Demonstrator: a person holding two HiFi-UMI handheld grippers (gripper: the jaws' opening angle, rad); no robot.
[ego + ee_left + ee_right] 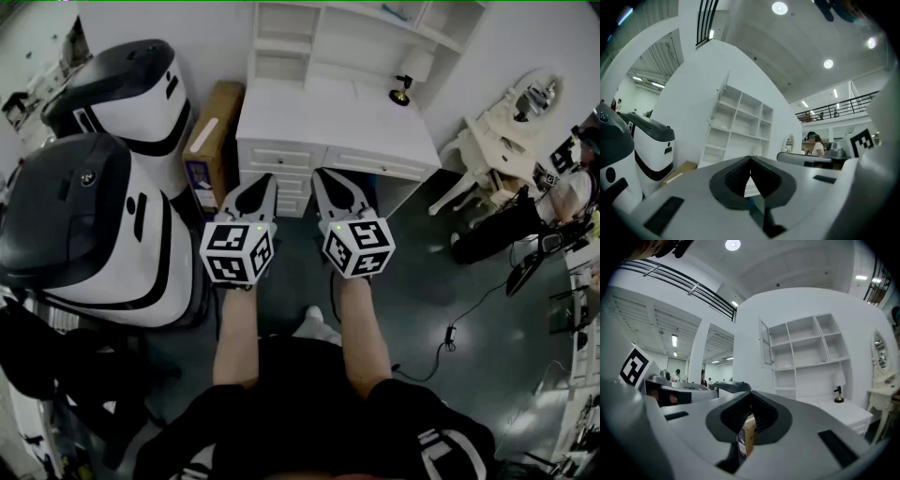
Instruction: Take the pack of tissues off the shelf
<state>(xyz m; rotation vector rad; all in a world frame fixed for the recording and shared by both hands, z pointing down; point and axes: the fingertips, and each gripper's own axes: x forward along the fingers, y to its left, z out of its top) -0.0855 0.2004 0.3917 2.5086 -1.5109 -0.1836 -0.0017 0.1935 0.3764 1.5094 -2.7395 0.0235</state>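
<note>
A white shelf unit (309,37) stands on a white desk (328,117) ahead of me. A small bluish thing (397,13) lies on its upper shelf; whether that is the tissue pack I cannot tell. In the gripper views the shelf's (740,119) (806,348) compartments look bare. Both grippers are held side by side, short of the desk front and pointing at it. The left gripper (266,177) (750,159) is shut with nothing in it. The right gripper (320,172) (751,393) also has its tips together and holds nothing.
A small lamp (404,89) (839,393) stands on the desk. A cardboard box (214,141) (680,169) leans left of the desk. Two large white machines (89,225) fill the left side. A white dressing table (511,127) and a floor cable (450,333) are at the right.
</note>
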